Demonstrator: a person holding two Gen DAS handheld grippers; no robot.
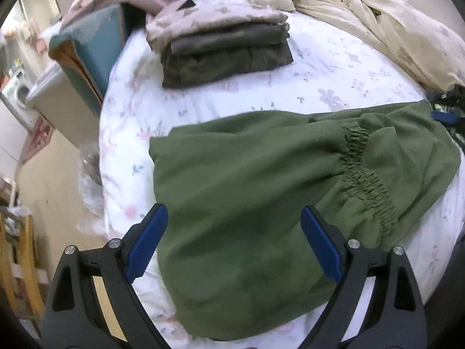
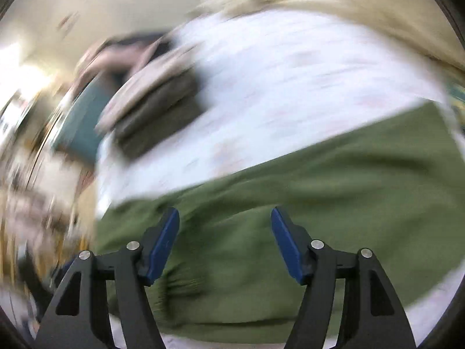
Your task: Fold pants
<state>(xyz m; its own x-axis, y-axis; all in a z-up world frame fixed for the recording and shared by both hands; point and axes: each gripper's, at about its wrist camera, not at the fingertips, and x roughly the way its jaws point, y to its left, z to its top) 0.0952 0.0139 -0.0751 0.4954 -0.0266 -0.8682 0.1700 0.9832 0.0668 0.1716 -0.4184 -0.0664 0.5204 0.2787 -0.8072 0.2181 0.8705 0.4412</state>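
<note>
Green pants (image 1: 261,186) lie folded over on the floral white bed sheet (image 1: 334,67), their elastic waistband (image 1: 366,171) gathered to the right. My left gripper (image 1: 234,224) is open and empty, its blue pads just above the near part of the pants. The right gripper shows at the far right edge of the left wrist view (image 1: 447,107). In the blurred right wrist view my right gripper (image 2: 225,226) is open and empty over the green pants (image 2: 305,192).
A stack of folded clothes (image 1: 223,46) sits at the far side of the bed. A rumpled cream duvet (image 1: 377,14) lies at the back right. The bed's left edge drops to the floor by a teal board (image 1: 96,46) and a washing machine (image 1: 17,96).
</note>
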